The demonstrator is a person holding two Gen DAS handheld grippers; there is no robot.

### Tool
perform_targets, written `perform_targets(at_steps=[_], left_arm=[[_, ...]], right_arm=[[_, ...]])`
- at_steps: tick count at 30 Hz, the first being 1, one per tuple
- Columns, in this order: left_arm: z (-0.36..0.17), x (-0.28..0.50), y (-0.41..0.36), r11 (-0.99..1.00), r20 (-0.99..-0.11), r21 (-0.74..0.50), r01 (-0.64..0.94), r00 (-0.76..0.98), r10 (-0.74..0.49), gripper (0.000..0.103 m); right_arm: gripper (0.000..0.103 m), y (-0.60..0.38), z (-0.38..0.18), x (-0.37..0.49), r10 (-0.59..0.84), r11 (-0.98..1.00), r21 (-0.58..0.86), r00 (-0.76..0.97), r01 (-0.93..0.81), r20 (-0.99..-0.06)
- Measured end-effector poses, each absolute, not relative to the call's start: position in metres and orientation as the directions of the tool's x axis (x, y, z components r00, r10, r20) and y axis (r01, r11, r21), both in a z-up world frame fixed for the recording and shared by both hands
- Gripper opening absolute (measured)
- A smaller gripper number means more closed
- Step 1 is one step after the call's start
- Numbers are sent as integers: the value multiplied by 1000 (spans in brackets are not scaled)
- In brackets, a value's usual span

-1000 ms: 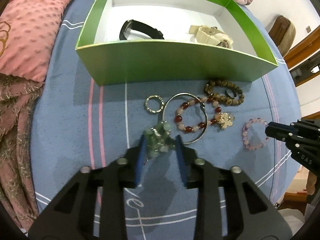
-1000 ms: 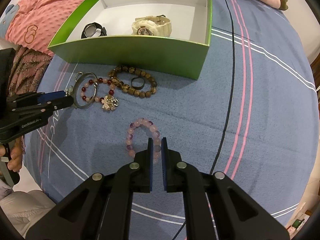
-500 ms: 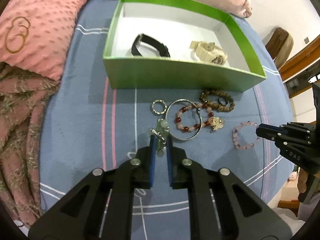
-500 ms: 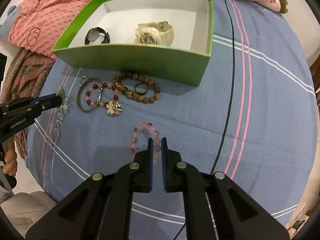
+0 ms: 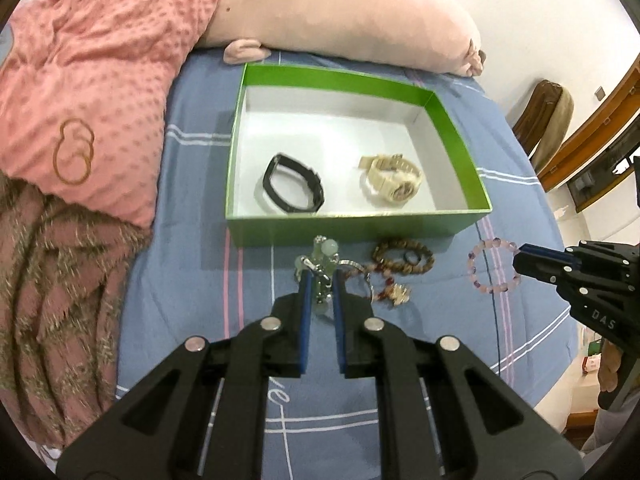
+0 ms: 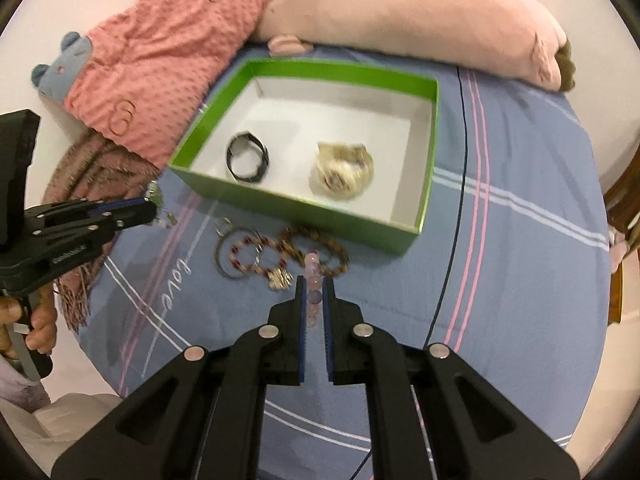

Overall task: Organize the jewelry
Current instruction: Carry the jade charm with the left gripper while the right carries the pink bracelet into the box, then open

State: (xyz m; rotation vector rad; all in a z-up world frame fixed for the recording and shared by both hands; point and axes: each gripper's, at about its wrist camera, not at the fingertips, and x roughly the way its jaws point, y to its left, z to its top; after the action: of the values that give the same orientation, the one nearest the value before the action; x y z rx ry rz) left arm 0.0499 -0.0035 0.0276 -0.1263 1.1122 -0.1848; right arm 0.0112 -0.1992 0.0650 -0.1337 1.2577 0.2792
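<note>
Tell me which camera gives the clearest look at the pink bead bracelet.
The left wrist view. There the pink bead bracelet hangs as a full open loop from the right gripper, clear of the bedsheet. The right wrist view sees it edge-on, a blurred column of beads pinched between that gripper's fingers.

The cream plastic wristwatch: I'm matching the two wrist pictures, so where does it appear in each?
Left wrist view: cream plastic wristwatch, right half of the green cardboard box.
Right wrist view: the watch, blurred, centre-right in the box.
Shared landmark: black watch beside it.
</note>
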Motion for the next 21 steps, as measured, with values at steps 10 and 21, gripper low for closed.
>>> perform_targets(at_steps=[10, 21], left_arm=[[55, 93, -18, 978, -852, -173, 117, 481, -208, 10], [7, 149, -59, 971, -891, -176, 160, 393, -226, 10]], right_arm=[[7, -196, 104, 60, 134, 957, 11, 410, -290, -902], [7, -200, 56, 109, 104, 964, 11, 338, -265, -935]])
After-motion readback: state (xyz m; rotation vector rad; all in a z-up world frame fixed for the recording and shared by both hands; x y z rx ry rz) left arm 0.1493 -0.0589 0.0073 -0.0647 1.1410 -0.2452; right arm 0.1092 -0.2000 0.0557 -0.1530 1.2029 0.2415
